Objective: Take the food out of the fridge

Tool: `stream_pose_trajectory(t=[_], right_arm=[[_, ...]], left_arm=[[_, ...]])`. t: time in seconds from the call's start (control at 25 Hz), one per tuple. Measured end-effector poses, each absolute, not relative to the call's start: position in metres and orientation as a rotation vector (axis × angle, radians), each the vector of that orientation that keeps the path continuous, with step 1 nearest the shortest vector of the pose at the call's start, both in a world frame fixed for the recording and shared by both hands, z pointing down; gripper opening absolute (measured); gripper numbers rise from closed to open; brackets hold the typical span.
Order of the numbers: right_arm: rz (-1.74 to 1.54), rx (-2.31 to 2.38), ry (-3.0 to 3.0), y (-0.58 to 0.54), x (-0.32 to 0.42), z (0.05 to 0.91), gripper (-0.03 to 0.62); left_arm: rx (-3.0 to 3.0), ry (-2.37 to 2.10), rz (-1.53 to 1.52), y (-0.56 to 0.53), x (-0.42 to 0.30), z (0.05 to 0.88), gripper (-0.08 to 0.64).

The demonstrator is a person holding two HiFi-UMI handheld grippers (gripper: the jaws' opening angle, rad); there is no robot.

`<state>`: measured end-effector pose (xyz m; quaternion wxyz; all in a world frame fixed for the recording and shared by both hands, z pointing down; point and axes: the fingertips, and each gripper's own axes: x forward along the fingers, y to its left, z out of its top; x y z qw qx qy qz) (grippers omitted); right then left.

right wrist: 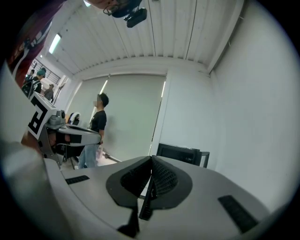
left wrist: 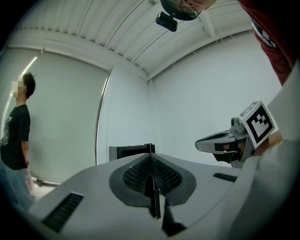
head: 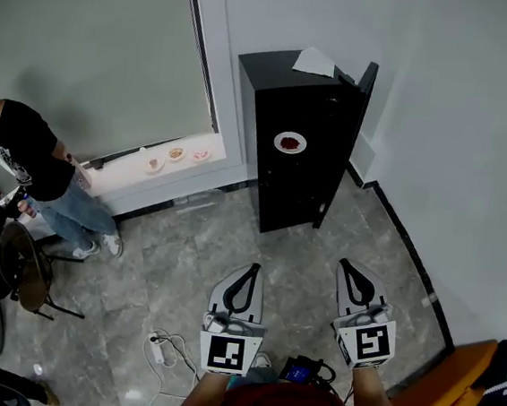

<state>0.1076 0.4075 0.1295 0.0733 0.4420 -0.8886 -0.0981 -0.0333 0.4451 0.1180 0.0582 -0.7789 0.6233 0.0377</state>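
Person (head: 25, 151) stands far left by the window sill. Left gripper (head: 252, 270) jaws together, empty, over the floor. Black fridge (head: 278, 187) well ahead, door (head: 349, 136) open, plate of red food (head: 290, 142) inside. Right gripper (head: 347, 266) jaws together, empty.

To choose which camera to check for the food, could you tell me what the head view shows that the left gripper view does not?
Head view only: the plate of food inside the open fridge, the paper on top, and small dishes on the sill.
Left gripper view only: the ceiling and the head camera above.
Both: the fridge, the bystander and the right claw.
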Motion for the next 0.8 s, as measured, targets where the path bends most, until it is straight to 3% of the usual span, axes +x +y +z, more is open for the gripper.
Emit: stream_pose_trajectory(t=[0.8], right_arm=[[-0.264,1.374,-2.652,0.305,0.078,0.146,0.021]], left_arm=[[-2.362,1.866,0.113,0.34,-0.065,0.126,0.014]])
